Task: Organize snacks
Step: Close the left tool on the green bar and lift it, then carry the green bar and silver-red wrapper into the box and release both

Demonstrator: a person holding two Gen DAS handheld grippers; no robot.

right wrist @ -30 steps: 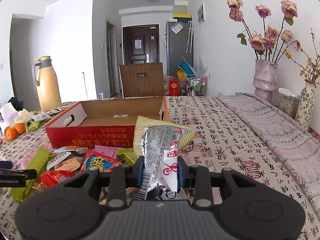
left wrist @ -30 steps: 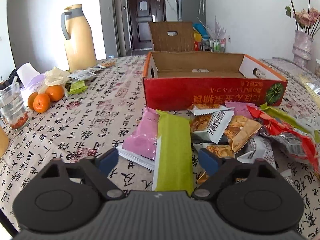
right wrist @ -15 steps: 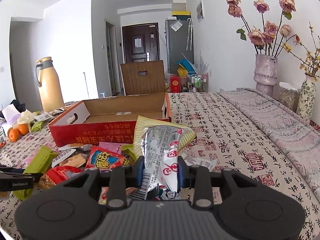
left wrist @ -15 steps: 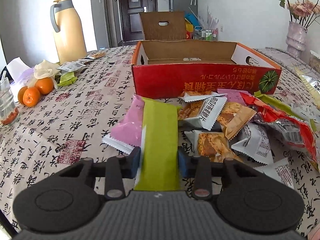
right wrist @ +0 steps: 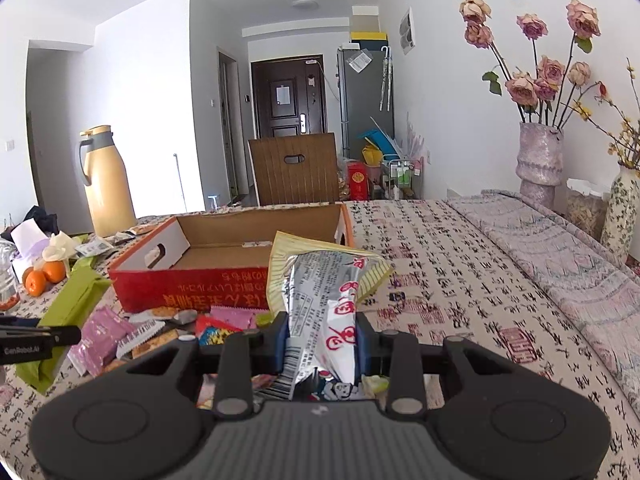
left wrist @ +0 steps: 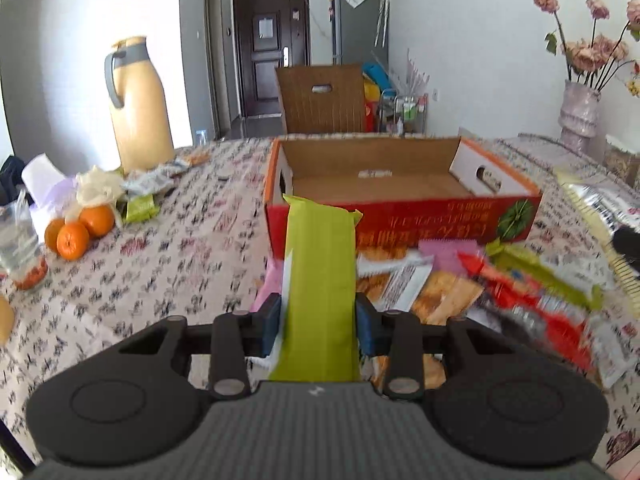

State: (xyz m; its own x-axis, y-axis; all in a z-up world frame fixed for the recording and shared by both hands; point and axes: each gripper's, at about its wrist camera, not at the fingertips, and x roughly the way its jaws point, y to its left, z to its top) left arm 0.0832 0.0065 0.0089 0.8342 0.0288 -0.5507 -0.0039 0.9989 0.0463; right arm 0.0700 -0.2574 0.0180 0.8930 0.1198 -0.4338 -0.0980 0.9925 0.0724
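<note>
Above snack pile (left wrist: 460, 292), left gripper (left wrist: 318, 322) clamping green packet (left wrist: 322, 276), lifting toward red box (left wrist: 400, 188); right gripper (right wrist: 322, 338) pinching silver bag (right wrist: 320, 304). Advice: clearing near wall first, lowering flat inside, releasing one at a time

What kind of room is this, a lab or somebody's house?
Most likely someone's home, probably a dining area. A patterned tablecloth covers the table, a vase of roses stands by the wall, and a fridge sits beside the front door.
</note>
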